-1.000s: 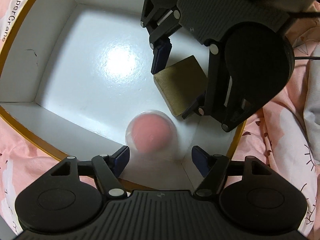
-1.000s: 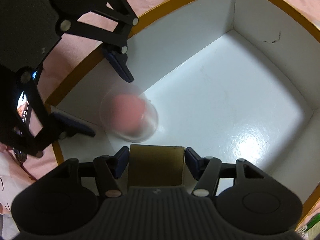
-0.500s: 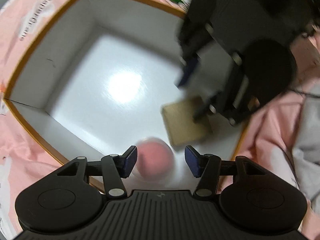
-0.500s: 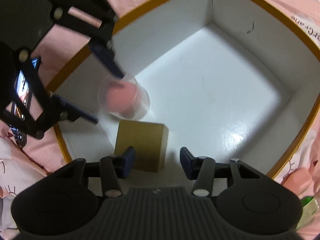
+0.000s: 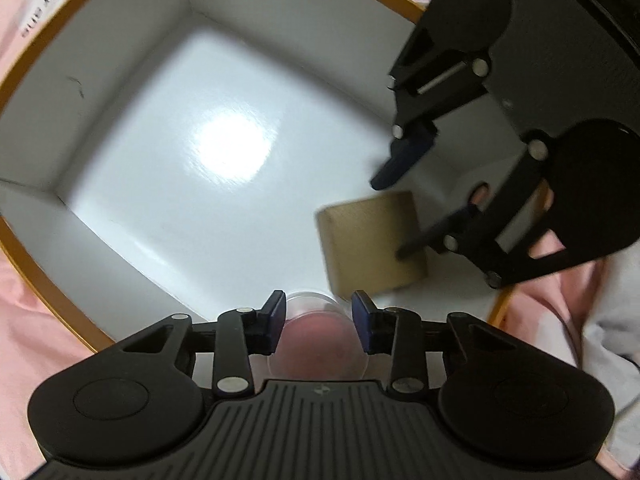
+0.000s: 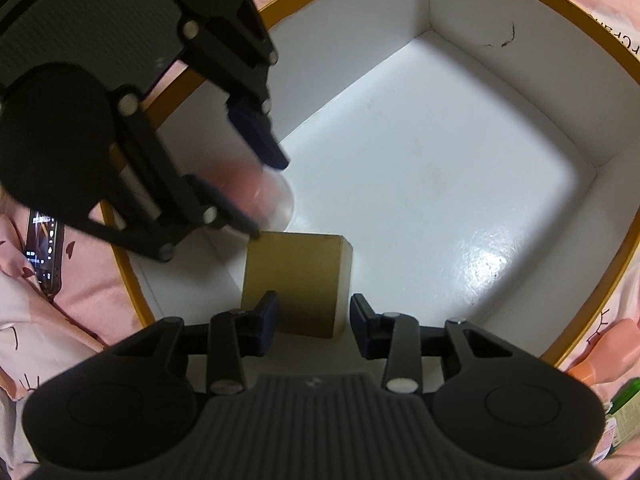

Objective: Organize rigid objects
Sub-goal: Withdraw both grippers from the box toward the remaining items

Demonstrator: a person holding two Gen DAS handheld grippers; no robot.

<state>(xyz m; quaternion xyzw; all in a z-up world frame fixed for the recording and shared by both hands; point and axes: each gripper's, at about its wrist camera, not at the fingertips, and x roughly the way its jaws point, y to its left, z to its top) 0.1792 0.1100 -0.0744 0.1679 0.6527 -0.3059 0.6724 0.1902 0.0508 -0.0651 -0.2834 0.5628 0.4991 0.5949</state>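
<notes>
A clear cup (image 5: 318, 334) with something pink inside sits between the fingers of my left gripper (image 5: 319, 316), whose jaws are closing; the pads touch its sides. From the right wrist view the left gripper (image 6: 256, 188) straddles the cup (image 6: 276, 196) near the box wall. A brown block (image 6: 296, 276) rests on the floor of the white box (image 6: 460, 184). Above it hovers my right gripper (image 6: 314, 318), its jaws closing to a narrow gap with nothing pressed between them. In the left wrist view the block (image 5: 368, 244) lies beside the right gripper (image 5: 408, 204).
The box has a gold rim (image 5: 44, 276) and lies on pink bedding (image 6: 80, 300). A phone (image 6: 42, 248) rests on the bedding beside it. A green bottle (image 6: 624, 412) and an orange item (image 6: 612, 356) lie outside the far corner.
My right gripper let go of the brown block, rose off it and narrowed. My left gripper, wide open before, moved over the cup and closed around it.
</notes>
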